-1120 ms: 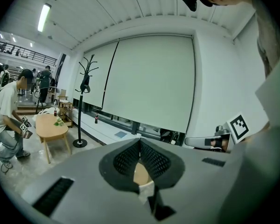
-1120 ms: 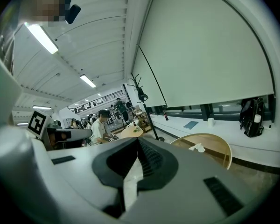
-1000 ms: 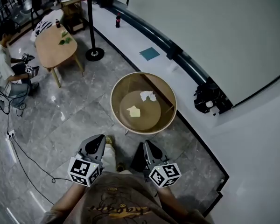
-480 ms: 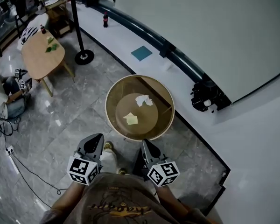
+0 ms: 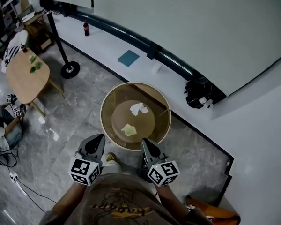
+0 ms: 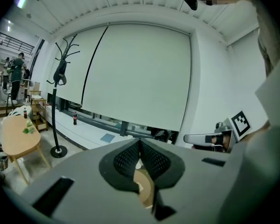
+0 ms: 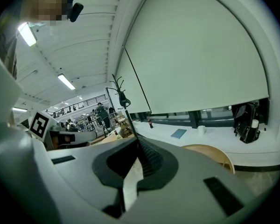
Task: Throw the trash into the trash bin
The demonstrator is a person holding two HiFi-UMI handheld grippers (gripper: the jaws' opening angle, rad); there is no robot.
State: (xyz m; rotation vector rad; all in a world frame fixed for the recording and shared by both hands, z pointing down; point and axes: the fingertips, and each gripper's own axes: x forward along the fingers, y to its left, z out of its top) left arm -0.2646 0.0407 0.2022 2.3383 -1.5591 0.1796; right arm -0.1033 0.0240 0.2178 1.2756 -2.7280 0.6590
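Trash bin shows in no view. The round bench [image 5: 152, 125] sits just ahead. Left gripper [image 5: 99, 138] and right gripper [image 5: 145, 143] hover near its rim, fingers closed on nothing. Approach step, I judge; next they must open over the crumpled white paper [image 5: 139, 108] or the yellow scrap [image 5: 129, 130].

Polished marble floor [image 5: 79, 111], coat stand [image 5: 70, 70], wooden desk [image 5: 25, 78] and roller blind [image 5: 192, 22] are suggesting an office lounge.

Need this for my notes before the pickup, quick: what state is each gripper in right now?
Left gripper: closed, holding nothing.
Right gripper: closed, holding nothing.
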